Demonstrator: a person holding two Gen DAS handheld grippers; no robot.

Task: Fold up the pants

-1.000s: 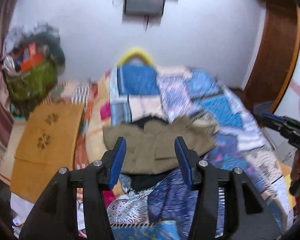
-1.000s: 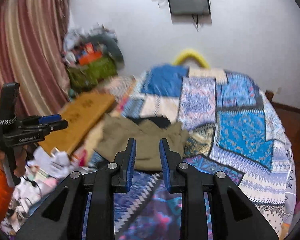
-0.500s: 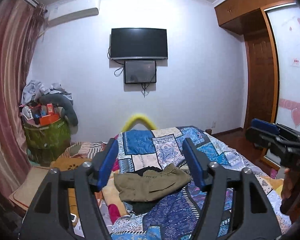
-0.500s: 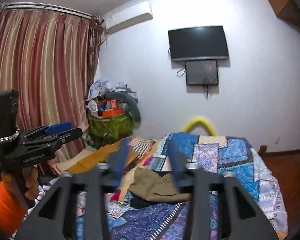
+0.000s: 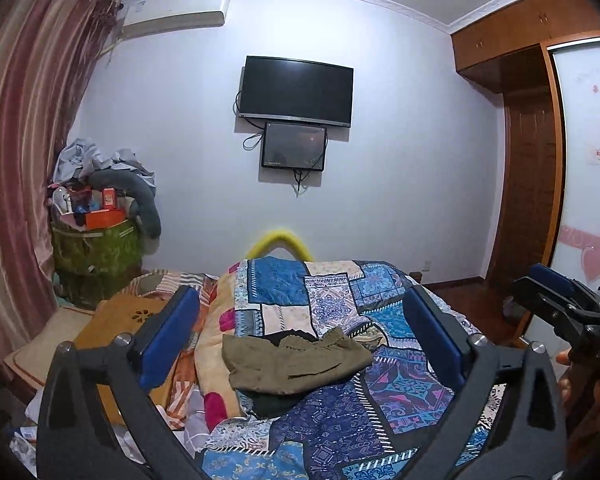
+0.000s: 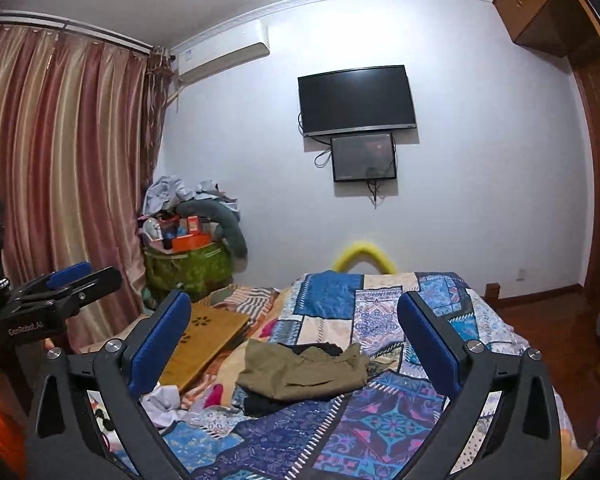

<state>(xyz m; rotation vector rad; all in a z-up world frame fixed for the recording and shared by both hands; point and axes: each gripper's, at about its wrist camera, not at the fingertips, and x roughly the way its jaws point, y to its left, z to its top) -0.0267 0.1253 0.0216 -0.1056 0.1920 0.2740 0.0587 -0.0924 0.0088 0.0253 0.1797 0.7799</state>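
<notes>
- Item under task: olive pants point(image 5: 296, 364), lying in a compact bundle on the patchwork bed point(image 5: 404, 400), partly over a dark garment point(image 5: 274, 402) that shows at the near and far edges.
- Left hand-held gripper point(image 5: 300, 340): jaws opening, spread wide, nothing between them; the pants lie well beyond the fingertips, untouched.
- Right hand-held gripper point(image 6: 296, 344): jaws opening, equally wide, nothing held; it also stands back from the pants.
- Each tool shows at the edge of the other's view, held level and clear of the bed.
- Step in hand, by judgement: the pants look already gathered into a folded shape, though the top layer is rumpled. Either the fold is finished and released, or one tidying pass remains.
- Next move, if any: bring both tools down to the near edge of the bundle, pinch only the olive cloth, and avoid catching the dark garment beneath.
- Surroundings: wooden board point(image 6: 208, 340) beside the bed, loaded green hamper point(image 6: 188, 268) by the curtain.
</notes>
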